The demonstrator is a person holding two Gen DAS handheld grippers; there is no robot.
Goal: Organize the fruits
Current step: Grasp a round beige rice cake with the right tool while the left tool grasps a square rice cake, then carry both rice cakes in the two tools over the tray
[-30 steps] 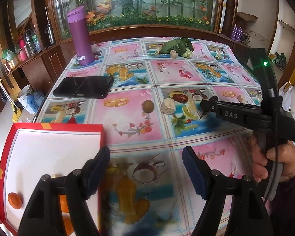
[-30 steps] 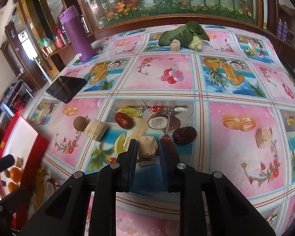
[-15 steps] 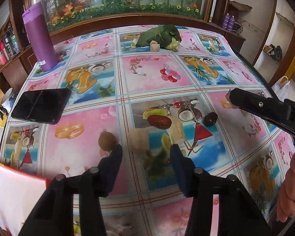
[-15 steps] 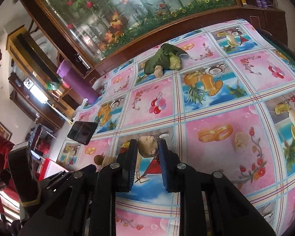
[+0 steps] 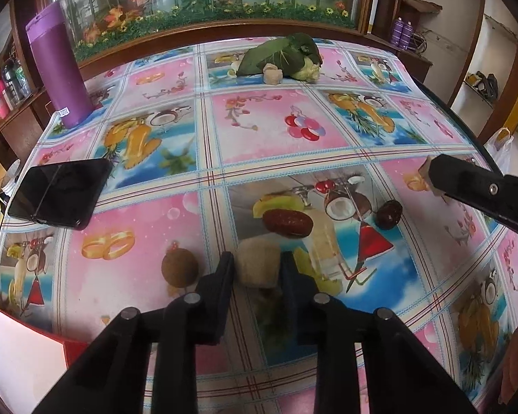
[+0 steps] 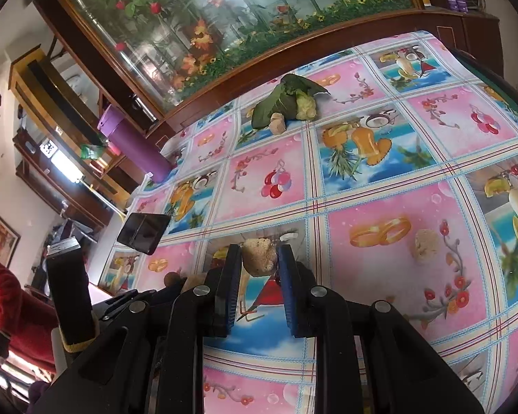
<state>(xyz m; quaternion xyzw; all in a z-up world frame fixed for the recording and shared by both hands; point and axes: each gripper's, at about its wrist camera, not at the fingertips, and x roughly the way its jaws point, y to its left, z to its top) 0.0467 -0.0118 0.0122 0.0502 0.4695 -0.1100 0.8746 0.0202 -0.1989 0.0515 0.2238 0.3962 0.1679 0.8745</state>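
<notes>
Left gripper (image 5: pixel 257 269): a second earlier it was held wide open above the red box corner; it was then brought down to the surface (image 5: pixel 266 127), and its jaws have just been closing around a pale chunk (image 5: pixel 258 266), which was pressed on both sides.
Right gripper (image 6: pixel 259 262): it was kept closed on another pale chunk (image 6: pixel 260 256), now lifted clear of the surface.
Remaining: brown ball (image 5: pixel 180 267), two dates (image 5: pixel 287 223).
Meaning: both pieces seemed ready for the box (image 5: pixel 20 348).
</notes>
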